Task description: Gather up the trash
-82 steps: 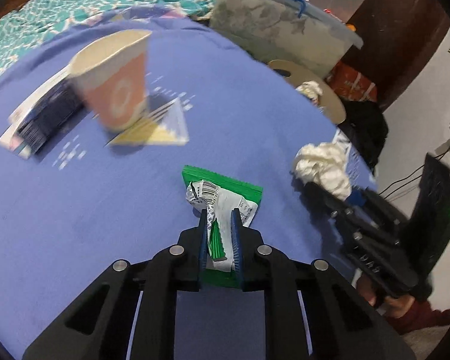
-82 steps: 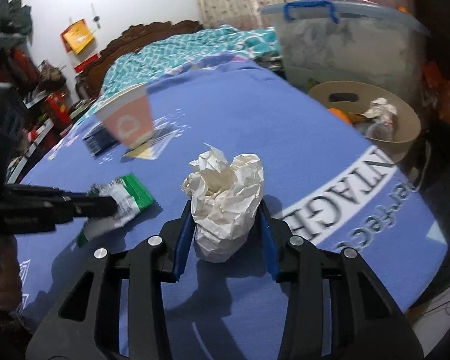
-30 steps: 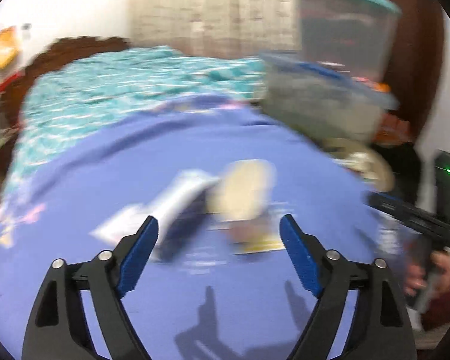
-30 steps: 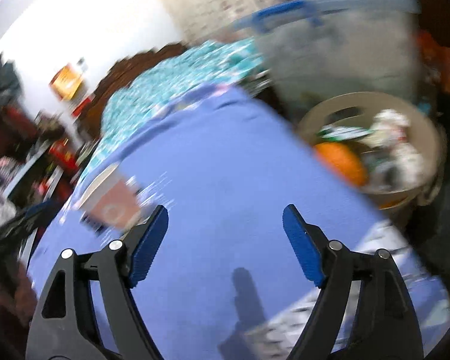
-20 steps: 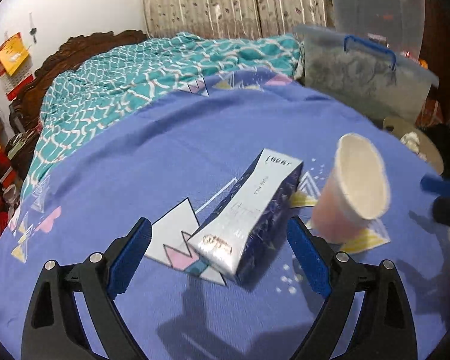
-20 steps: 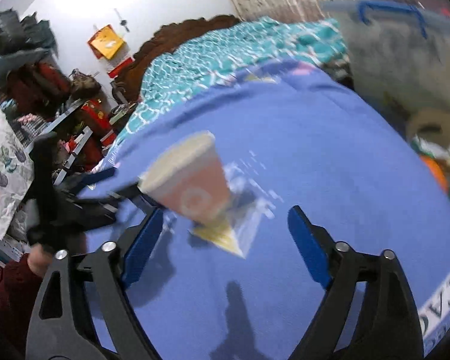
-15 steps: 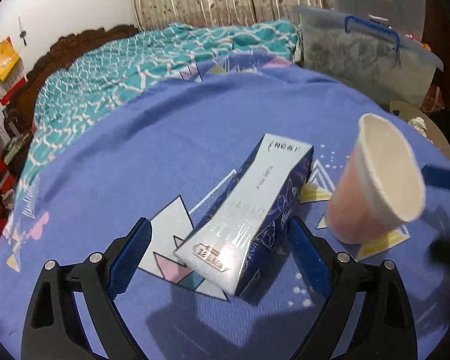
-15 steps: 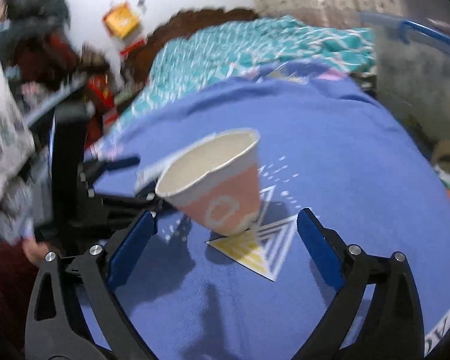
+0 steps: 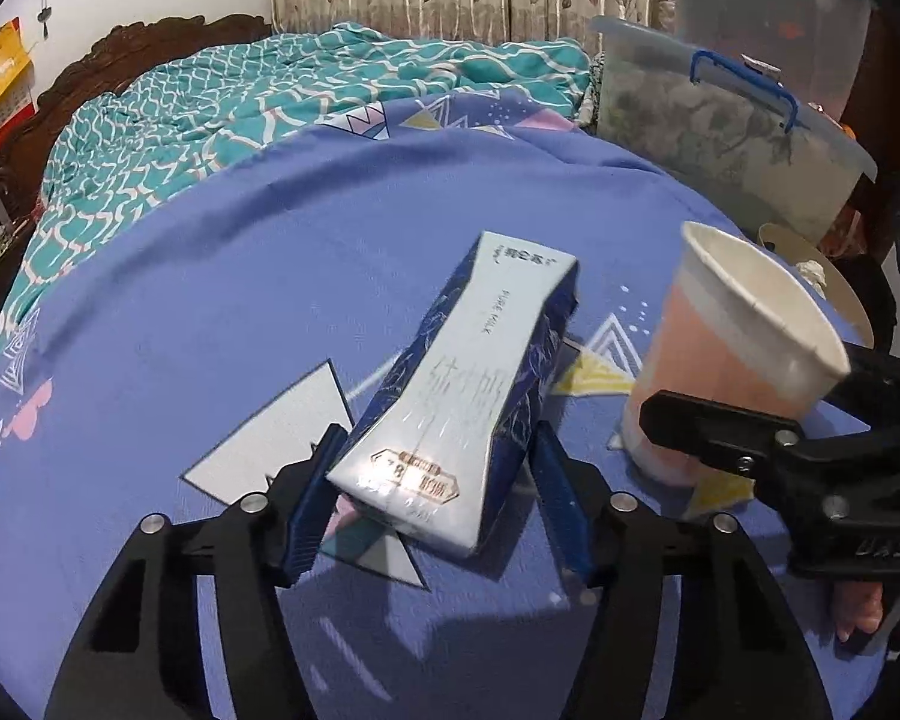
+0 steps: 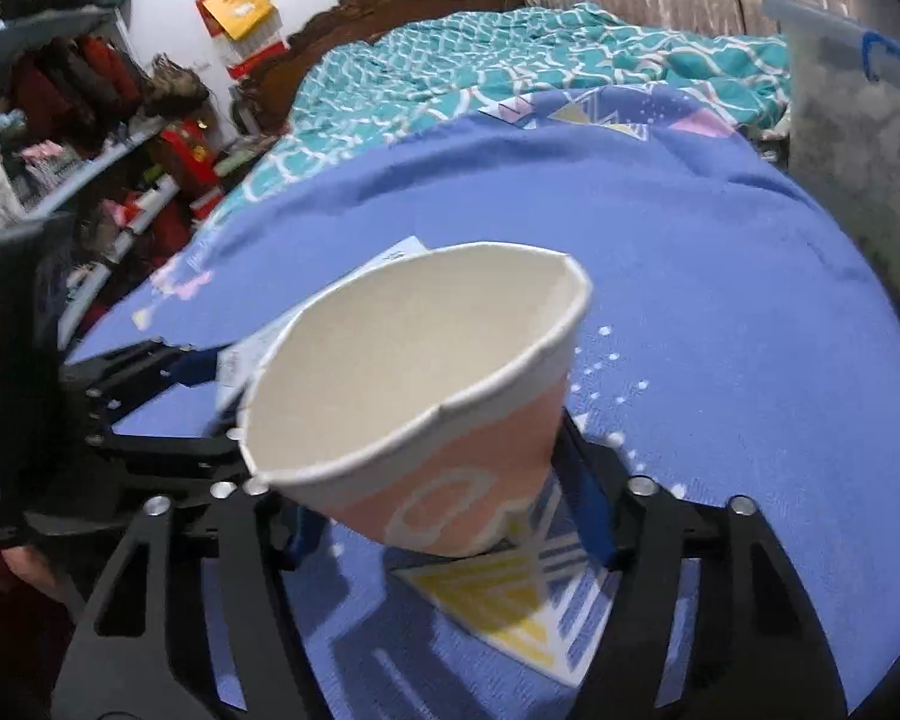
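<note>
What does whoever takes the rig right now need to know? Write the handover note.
Left gripper: open, jaws either side of the milk carton lying on the blue cloth, not clamped.
Right gripper: open, jaws around the base of the paper cup, not clamped.
Done: both grippers lined up on their items.
Left: close on carton and cup, then carry them to the beige bin at the cloth's far right edge.
</note>
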{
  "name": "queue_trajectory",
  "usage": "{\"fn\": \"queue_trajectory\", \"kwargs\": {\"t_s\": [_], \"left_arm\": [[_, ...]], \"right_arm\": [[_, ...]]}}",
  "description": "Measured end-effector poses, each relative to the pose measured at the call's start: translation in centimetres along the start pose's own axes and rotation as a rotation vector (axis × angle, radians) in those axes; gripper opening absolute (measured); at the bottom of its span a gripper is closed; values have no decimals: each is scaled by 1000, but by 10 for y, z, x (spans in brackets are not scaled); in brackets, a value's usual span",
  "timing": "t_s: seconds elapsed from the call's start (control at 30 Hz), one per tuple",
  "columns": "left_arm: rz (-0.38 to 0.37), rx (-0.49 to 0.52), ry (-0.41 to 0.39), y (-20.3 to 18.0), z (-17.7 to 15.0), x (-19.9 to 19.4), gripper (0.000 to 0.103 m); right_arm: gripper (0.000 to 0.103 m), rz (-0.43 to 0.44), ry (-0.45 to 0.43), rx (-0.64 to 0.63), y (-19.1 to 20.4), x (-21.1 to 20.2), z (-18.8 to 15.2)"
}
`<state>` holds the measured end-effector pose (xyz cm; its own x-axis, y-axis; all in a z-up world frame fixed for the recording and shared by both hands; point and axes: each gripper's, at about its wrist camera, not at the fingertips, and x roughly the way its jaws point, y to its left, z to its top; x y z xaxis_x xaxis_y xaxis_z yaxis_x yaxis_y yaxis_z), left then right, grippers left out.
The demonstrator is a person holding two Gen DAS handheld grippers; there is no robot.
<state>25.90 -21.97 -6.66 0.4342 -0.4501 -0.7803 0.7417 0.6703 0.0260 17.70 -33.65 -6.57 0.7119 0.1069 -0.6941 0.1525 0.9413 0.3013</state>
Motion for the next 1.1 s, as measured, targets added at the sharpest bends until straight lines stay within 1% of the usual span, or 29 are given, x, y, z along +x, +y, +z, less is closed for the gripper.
{"fn": "queue_trajectory", "kwargs": {"t_s": [0.03,0.17,0.3,0.4,0.53,0.73,0.9,0.93,0.97,1.0,1.03,1.07,1.1], "left_arm": [[-5,2,1,-3,-3,-3,54],[-34,4,9,-21,-20,-20,53],[-49,19,6,-42,-43,-40,53],[-75,2,12,-54,-63,-58,53],[-104,-27,22,-66,-90,-82,53],[-96,-80,27,-84,-130,-115,53],[-73,-90,30,-100,-148,-131,54],[-65,-89,31,-101,-150,-132,54],[-53,-90,35,-102,-151,-133,56],[-37,-96,39,-101,-151,-133,65],[-17,-105,37,-100,-151,-134,73],[-10,-111,31,-100,-150,-135,74],[-6,-116,21,-99,-149,-138,75]], "right_arm": [[62,15,-5,0,1,-5,-3],[62,18,-38,-29,8,-33,-21],[62,19,-28,-28,8,-59,-49],[63,11,-15,-6,3,-76,-73],[63,-22,-17,-6,-2,-103,-103],[65,-26,-3,-25,-2,-133,-135],[68,-24,9,-100,11,-150,-154],[70,-27,9,-116,14,-152,-158],[71,-32,8,-120,15,-152,-161],[73,-45,5,-121,16,-153,-163],[79,-54,5,-115,15,-152,-165],[84,-59,3,-105,15,-153,-167],[86,-64,-5,-93,13,-155,-168]]}}
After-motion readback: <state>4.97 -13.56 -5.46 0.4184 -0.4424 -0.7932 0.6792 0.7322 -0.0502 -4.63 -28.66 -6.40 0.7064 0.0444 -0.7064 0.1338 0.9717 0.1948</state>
